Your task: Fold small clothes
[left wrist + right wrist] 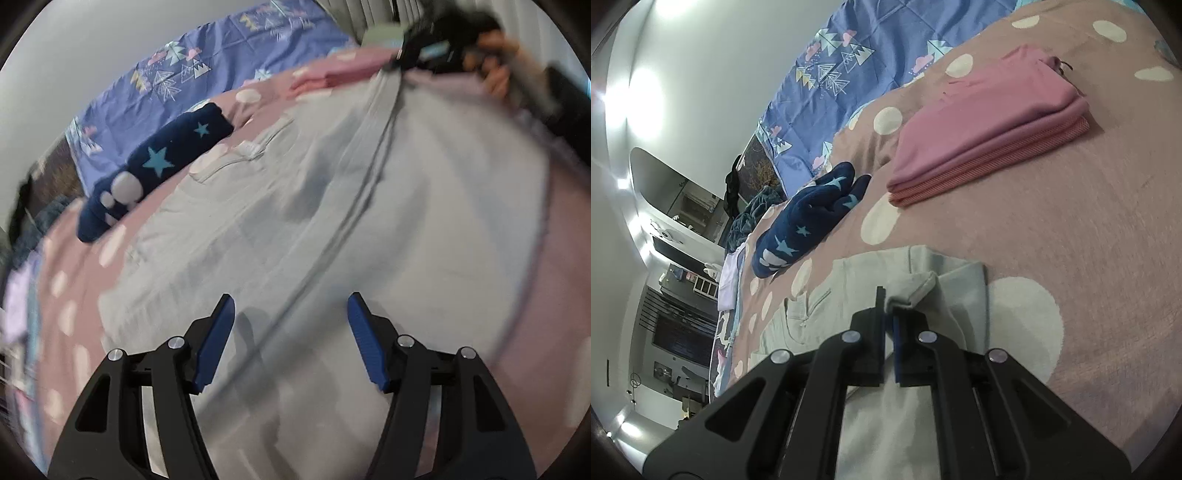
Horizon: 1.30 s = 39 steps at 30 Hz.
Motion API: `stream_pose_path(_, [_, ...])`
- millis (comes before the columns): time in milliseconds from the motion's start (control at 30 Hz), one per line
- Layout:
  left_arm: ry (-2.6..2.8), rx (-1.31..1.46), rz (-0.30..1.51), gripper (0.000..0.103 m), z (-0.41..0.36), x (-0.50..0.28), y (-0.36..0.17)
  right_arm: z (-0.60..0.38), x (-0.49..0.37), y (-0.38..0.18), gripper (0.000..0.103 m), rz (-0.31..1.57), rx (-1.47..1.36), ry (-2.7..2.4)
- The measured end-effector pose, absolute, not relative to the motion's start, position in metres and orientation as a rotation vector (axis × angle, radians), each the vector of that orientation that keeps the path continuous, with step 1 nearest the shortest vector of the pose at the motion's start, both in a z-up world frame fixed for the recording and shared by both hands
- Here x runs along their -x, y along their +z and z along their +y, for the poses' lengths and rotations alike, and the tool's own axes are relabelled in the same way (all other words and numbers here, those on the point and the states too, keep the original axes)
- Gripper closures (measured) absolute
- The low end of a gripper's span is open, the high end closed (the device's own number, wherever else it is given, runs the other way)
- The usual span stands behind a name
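Pale grey garment [332,206] lay spread on the pink dotted blanket [1089,229]. Left gripper [291,317] hovered over its near end, jaws wide apart, holding nothing. Right gripper [888,317] was clamped on the garment's far edge [912,291]

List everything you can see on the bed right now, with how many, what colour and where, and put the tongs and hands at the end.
Trousers: one pair, pale grey, spread flat on the blanket, one end pinched in the right tongs.
Folded clothes: one stack, pink, on the blanket beyond the trousers.
Starry garment: one, navy with light blue stars, bunched on the blanket near the sheet.
Blanket: one, dusty pink with white dots, under all the clothes.
Sheet: one, blue with tree prints, along the wall side.
Left tongs: open, above the trousers.
Right tongs: shut on the trousers.
Hand: one in view, blurred, holding the right tongs.
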<state>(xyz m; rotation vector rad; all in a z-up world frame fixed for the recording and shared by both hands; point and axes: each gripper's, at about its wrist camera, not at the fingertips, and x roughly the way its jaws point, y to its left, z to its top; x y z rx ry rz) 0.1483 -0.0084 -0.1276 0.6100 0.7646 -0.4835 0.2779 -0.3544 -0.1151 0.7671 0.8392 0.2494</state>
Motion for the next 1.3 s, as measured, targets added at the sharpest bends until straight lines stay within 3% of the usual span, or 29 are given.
stream_pose_path(67, [-0.466, -0.645, 0.734, 0.025, -0.010, -0.154, -0.126, -0.356, -0.277, -0.115, 0.100, 0.839, -0.758, 0.253])
stream_pose_path(267, [-0.372, -0.764, 0.691, 0.025, -0.004, -0.174, -0.111, -0.357, -0.282, -0.110, 0.099, 0.839, -0.737, 0.258])
stream_pose_path(500, [-0.066, -0.720, 0.688, 0.025, 0.061, -0.250, -0.094, -0.355, -0.302, -0.118, 0.092, 0.863, -0.759, 0.216])
stream_pose_path(533, [-0.058, -0.656, 0.695, 0.025, 0.073, -0.257, -0.088, -0.358, -0.301, -0.118, 0.086, 0.862, -0.772, 0.212])
stream_pose_path(567, [-0.058, -0.584, 0.699, 0.025, 0.083, -0.261, -0.081, -0.361, -0.300, -0.118, 0.071, 0.854, -0.791, 0.206])
stream_pose_path(633, [-0.109, -0.415, 0.709, 0.025, 0.105, -0.259, -0.069, -0.368, -0.290, -0.111, 0.051, 0.814, -0.796, 0.189])
stream_pose_path(667, [-0.163, -0.338, 0.721, 0.025, 0.115, -0.254, -0.065, -0.368, -0.287, -0.107, 0.047, 0.804, -0.776, 0.184])
stream_pose_path(833, [-0.337, -0.227, 0.742, 0.025, 0.127, -0.218, -0.067, -0.366, -0.260, -0.085, 0.045, 0.767, -0.533, 0.170])
stream_pose_path(1067, [-0.380, -0.415, 0.781, 0.025, 0.095, -0.205, -0.098, -0.339, -0.241, -0.086, 0.037, 0.778, -0.192, 0.145])
stream_pose_path(1233, [-0.432, -0.200, 0.769, 0.025, 0.106, -0.242, -0.083, -0.314, -0.248, -0.089, 0.035, 0.786, -0.071, 0.175])
stream_pose_path(1300, [-0.485, -0.107, 0.799, 0.033, 0.109, -0.256, -0.082, -0.313, -0.256, -0.087, 0.034, 0.779, -0.069, 0.176])
